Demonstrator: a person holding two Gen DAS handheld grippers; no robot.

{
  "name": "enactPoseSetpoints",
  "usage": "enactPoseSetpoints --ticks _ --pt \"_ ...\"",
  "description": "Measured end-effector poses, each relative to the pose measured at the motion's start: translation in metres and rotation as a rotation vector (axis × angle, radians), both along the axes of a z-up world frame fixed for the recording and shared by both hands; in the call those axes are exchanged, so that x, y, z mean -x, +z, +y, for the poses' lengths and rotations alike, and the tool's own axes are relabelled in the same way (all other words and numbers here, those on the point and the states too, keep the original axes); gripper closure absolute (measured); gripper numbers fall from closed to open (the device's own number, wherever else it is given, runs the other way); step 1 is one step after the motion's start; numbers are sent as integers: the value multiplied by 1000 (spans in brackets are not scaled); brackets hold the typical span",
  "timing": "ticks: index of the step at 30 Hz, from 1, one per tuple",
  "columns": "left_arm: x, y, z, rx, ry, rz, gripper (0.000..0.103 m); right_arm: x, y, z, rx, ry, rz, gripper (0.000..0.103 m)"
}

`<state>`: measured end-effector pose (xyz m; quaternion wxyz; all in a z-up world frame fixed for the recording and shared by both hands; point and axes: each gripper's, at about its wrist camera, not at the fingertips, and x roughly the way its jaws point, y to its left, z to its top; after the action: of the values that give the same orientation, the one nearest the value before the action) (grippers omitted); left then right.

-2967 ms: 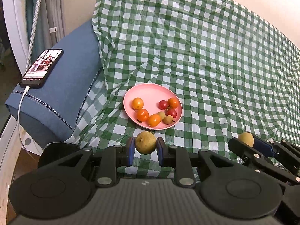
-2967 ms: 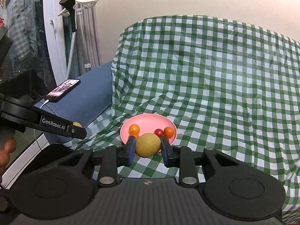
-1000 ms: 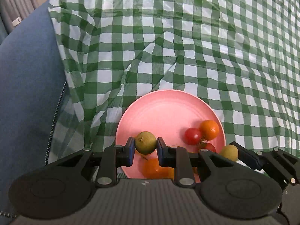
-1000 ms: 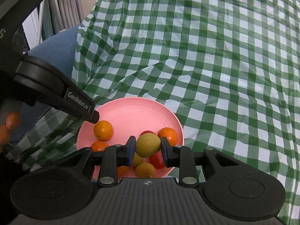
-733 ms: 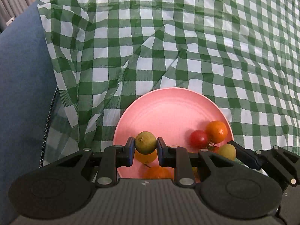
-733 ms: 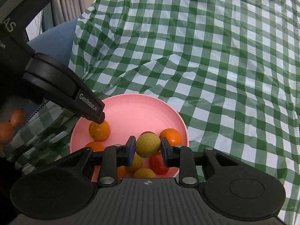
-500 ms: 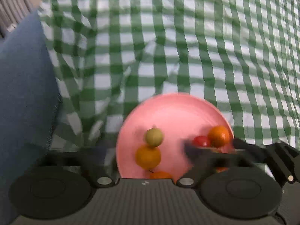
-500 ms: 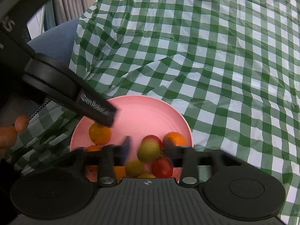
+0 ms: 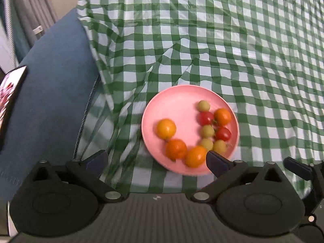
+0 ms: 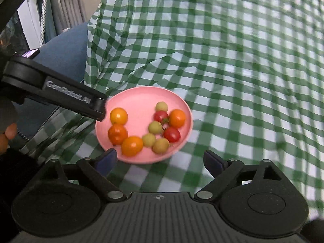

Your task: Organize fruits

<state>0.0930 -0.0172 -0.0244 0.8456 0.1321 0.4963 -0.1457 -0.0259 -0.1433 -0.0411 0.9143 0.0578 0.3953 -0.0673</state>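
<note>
A pink plate (image 9: 182, 101) lies on the green checked cloth and also shows in the right wrist view (image 10: 139, 99). It holds several small fruits: orange ones (image 9: 166, 128), red ones (image 9: 206, 118) and yellow-green ones (image 9: 203, 105). My left gripper (image 9: 157, 161) is open and empty, just in front of the plate's near rim. My right gripper (image 10: 160, 160) is open and empty, also at the near rim. The left gripper's finger (image 10: 60, 97) crosses the right wrist view at the plate's left edge.
A blue cushion (image 9: 50, 85) lies left of the cloth, with a lit phone (image 9: 10, 93) on it. Curtains and a cable hang at the far left (image 10: 60, 10). The creased checked cloth (image 9: 243, 50) rises behind and to the right of the plate.
Both grippers held a yellow-green fruit over the plate, then opened. Both fruits now lie on the plate. Both grippers have drawn back from it.
</note>
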Motion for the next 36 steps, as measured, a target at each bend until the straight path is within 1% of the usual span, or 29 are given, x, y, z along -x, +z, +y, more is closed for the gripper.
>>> enactPoseSetpoints --ticks 3,6,9,12,16,20,28,31,34,36 --pt "25 12 11 19 11 -10 0 23 10 6 70 -23 -13 7" --pt "51 23 20 20 23 -31 0 41 21 6 117 -79 -30 6" --pt "73 29 27 16 42 -50 0 58 33 7 118 -101 -81 5" --pt "92 35 34 1 52 -76 0 73 43 14 130 -91 -133 3" --pt "110 38 44 6 74 -89 0 87 53 18 127 -75 -169 1" --pt "127 42 50 -5 92 -128 0 98 60 23 129 -64 -199 1" --pt "141 47 50 -11 90 -171 0 114 71 30 148 -61 -240 1" --pt "143 48 50 -27 99 -186 0 115 73 32 152 -63 -249 1" --pt "141 46 50 -39 105 -176 0 116 73 34 153 -58 -252 1" --pt "140 45 52 -23 102 -163 0 116 73 35 154 -60 -252 1"
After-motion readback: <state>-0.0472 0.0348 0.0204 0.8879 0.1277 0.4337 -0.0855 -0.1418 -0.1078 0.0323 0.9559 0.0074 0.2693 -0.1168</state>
